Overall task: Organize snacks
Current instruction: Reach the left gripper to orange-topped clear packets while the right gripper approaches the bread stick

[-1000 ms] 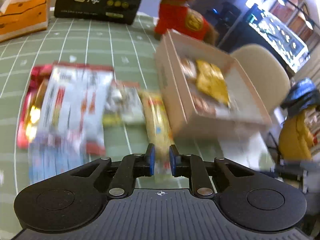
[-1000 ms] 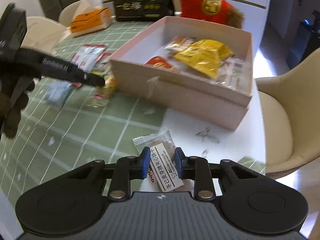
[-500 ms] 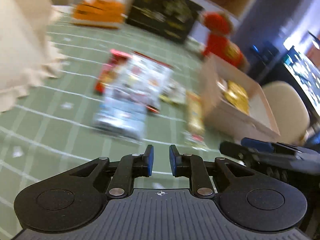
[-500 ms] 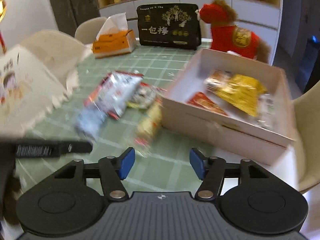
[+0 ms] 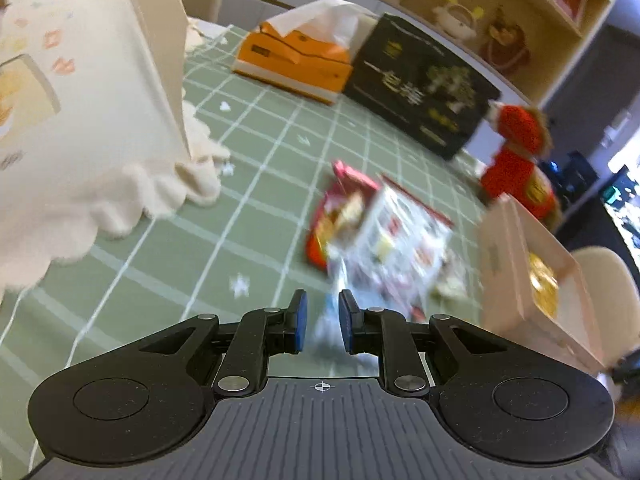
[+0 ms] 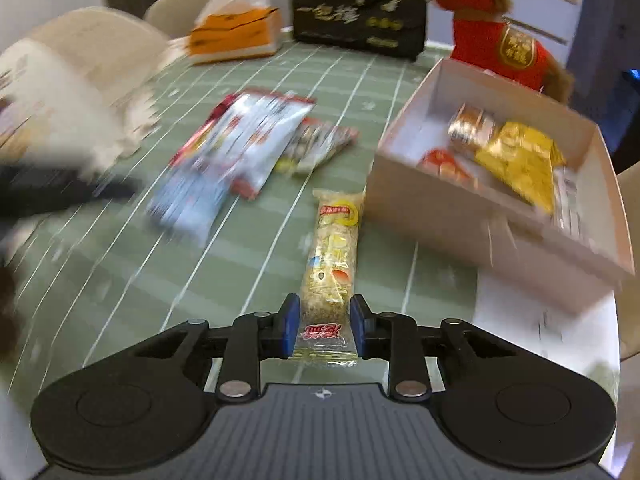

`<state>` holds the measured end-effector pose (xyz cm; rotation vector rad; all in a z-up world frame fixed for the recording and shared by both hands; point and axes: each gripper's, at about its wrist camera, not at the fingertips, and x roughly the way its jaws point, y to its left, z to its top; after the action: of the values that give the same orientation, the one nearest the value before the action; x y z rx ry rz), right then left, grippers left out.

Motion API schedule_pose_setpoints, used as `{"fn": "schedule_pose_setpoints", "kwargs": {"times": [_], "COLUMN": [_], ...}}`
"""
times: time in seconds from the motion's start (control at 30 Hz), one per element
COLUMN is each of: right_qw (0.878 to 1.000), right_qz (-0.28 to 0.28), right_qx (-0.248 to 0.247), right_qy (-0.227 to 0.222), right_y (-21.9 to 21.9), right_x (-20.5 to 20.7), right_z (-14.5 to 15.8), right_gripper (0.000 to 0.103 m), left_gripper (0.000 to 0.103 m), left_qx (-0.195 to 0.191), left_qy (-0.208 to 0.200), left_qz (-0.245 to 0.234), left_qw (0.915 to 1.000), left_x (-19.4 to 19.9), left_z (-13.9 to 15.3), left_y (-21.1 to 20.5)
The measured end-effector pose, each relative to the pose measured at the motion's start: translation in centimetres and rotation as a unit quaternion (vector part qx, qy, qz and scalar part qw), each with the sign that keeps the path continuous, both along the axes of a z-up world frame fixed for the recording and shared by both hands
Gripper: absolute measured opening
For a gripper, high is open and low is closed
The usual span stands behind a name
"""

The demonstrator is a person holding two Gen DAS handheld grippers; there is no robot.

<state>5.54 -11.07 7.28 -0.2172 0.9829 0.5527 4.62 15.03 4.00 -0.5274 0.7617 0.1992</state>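
The job looks partly done. From the right wrist view, a loose heap of packets (image 6: 240,148) lies on the green checked surface (image 6: 120,280) at about 11 o'clock, with one small packet (image 6: 320,144) tucked against its right edge. A long yellow bar (image 6: 334,264) lies alone at 12 o'clock, pointing away from the camera, its far end just beside the box's near corner. The box (image 6: 460,216) sits at 2 o'clock and already holds a yellow bag (image 6: 520,160), a red packet (image 6: 444,162) and a round brown one (image 6: 472,120). So several snacks are stowed; the bar and the heap are left.

The left hand-held gripper (image 5: 322,322) is narrowly parted, with a blurred pale packet (image 5: 332,320) showing in the gap; I cannot tell whether it is gripped or merely lies below. The right hand-held gripper (image 6: 325,328) straddles the bar's near end, fingers a little off the wrapper on each side, so released, not yet grasping.

The bar is a slim clear wrapper with grainy yellow filling, a red-and-yellow label at the far end and a red mark at the near end. It looks light and crinkly, likely to sag if pinched only by one end
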Motion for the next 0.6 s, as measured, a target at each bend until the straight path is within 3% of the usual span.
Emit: {"fn": "schedule_pose_setpoints", "kwargs": {"times": [0.1, 0.17, 0.27, 0.37, 0.5, 0.6], "right_qw": [1.000, 0.999, 0.999, 1.000, 1.000, 0.999], "right_qz": [0.015, 0.024, 0.015, 0.006, -0.016, -0.029], "right_qx": [0.002, 0.015, 0.021, 0.016, 0.016, 0.014], "right_qy": [0.012, 0.032, 0.036, 0.014, -0.015, -0.036], "right_y": [-2.2, -3.6, -5.0, -5.6, -6.7, -7.8], "right_x": [-2.8, -4.0, -4.9, -5.2, -5.3, -5.5], "right_z": [0.1, 0.1, 0.2, 0.7, 1.4, 1.8], "right_gripper": [0.026, 0.027, 0.027, 0.033, 0.050, 0.057], "left_gripper": [0.020, 0.020, 0.021, 0.026, 0.026, 0.026], "left_qx": [0.016, 0.026, 0.081, 0.097, 0.075, 0.070], "left_qy": [0.003, -0.027, -0.046, -0.012, 0.027, 0.038], "left_qz": [-0.011, -0.049, -0.141, -0.189, -0.148, -0.117], "left_qw": [0.9998, 0.9981, 0.9857, 0.9771, 0.9858, 0.9899], "left_x": [2.8, 4.2, 6.5, 9.4, 13.6, 15.7], "left_z": [0.1, 1.4, 3.2, 2.5, 0.8, 0.4], "left_y": [-0.8, -2.9, -7.4, -9.8, -8.9, -7.7]}}
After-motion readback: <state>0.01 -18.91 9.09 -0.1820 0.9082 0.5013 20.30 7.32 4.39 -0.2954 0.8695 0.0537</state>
